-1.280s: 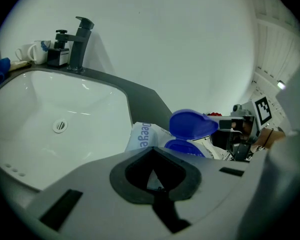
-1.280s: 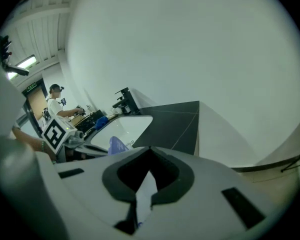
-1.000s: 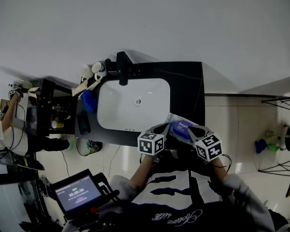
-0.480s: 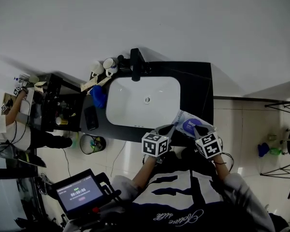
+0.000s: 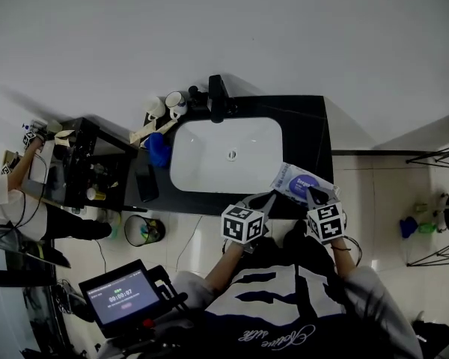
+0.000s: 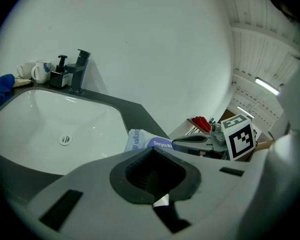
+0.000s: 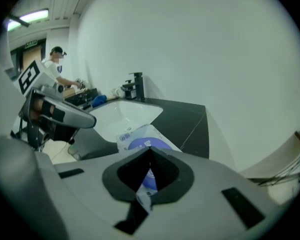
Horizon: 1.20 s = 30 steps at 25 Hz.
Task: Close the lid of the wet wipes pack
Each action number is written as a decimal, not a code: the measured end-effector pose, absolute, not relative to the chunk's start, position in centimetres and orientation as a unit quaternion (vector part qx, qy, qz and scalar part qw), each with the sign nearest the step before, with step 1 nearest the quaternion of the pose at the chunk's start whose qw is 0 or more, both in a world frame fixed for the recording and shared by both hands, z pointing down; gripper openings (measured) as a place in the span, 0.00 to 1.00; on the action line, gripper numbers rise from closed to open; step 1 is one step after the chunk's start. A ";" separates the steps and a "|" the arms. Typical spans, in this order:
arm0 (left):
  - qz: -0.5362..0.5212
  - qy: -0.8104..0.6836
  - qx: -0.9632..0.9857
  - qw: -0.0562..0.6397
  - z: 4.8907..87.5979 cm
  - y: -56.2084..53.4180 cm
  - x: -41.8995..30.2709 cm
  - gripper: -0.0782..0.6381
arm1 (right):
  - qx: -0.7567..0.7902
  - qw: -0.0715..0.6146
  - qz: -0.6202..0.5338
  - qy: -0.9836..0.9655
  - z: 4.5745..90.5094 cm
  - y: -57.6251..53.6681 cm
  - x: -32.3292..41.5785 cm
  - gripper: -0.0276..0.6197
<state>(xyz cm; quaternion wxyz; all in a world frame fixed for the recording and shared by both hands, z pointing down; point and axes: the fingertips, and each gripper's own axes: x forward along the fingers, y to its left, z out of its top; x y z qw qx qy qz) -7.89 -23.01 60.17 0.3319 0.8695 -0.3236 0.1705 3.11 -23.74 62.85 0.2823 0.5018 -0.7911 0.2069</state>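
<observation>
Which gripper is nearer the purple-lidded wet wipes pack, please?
Right: the right gripper is over the white wet wipes pack; the left gripper is just beside its edge.

Wet wipes pack [image 6: 140, 140]; its purple lid label reads "Deeyeo".

I see the wet wipes pack [image 7: 132, 133] as soft, faintly glossy plastic film, its purple lid [image 7: 146, 143] smooth. The basin [image 5: 209, 163] looks like glossy white ceramic and the surface [image 5: 307, 126] is dark and matt. My right gripper [image 7: 149, 150] is matt grey plastic, its jaws lined with ribbed black rubber.
</observation>
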 end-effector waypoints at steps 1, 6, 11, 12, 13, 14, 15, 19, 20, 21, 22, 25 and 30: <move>0.164 -0.320 0.873 0.331 59.8 -22.7 -8.1 0.11 | 0.515 0.257 0.217 -0.788 62.3 -23.3 3.0 0.04; 0.142 -0.306 0.886 0.320 58.6 -20.8 -8.7 0.11 | 0.564 0.169 0.242 -0.771 59.4 -20.1 2.8 0.04; 0.124 -0.280 0.900 0.311 56.9 -18.1 -8.0 0.11 | 0.587 0.134 0.246 -0.759 56.8 -15.8 2.5 0.04; 0.122 -0.273 0.902 0.311 56.7 -17.7 -7.7 0.11 | 0.590 0.130 0.246 -0.758 56.4 -15.1 2.5 0.04; 0.121 -0.266 0.904 0.311 56.5 -17.2 -7.3 0.11 | 0.592 0.126 0.246 -0.757 56.0 -14.5 2.5 0.04; 0.122 -0.259 0.906 0.311 56.4 -16.6 -6.9 0.11 | 0.593 0.121 0.246 -0.757 55.7 -14.0 2.5 0.04; 0.123 -0.252 0.908 0.310 56.4 -16.2 -6.6 0.11 | 0.594 0.116 0.247 -0.757 55.5 -13.7 2.5 0.04; 0.125 -0.241 0.915 0.297 55.5 -14.2 -5.4 0.11 | 0.593 0.091 0.245 -0.762 54.3 -12.4 2.7 0.04; 0.124 -0.243 0.917 0.292 55.0 -13.5 -5.1 0.11 | 0.591 0.086 0.241 -0.765 53.8 -11.7 2.9 0.04; 0.121 -0.246 0.918 0.287 54.6 -12.9 -4.8 0.11 | 0.589 0.083 0.238 -0.768 53.4 -11.1 3.1 0.04; 0.118 -0.251 0.918 0.284 54.2 -12.5 -4.6 0.11 | 0.586 0.083 0.234 -0.772 53.0 -10.5 3.3 0.04; 0.106 -0.275 0.914 0.278 53.1 -11.6 -4.1 0.11 | 0.573 0.098 0.217 -0.784 52.2 -8.9 3.8 0.04; 0.078 -0.318 0.903 0.280 51.8 -8.8 -2.9 0.11 | 0.546 0.102 0.205 -0.806 51.0 -5.2 5.2 0.04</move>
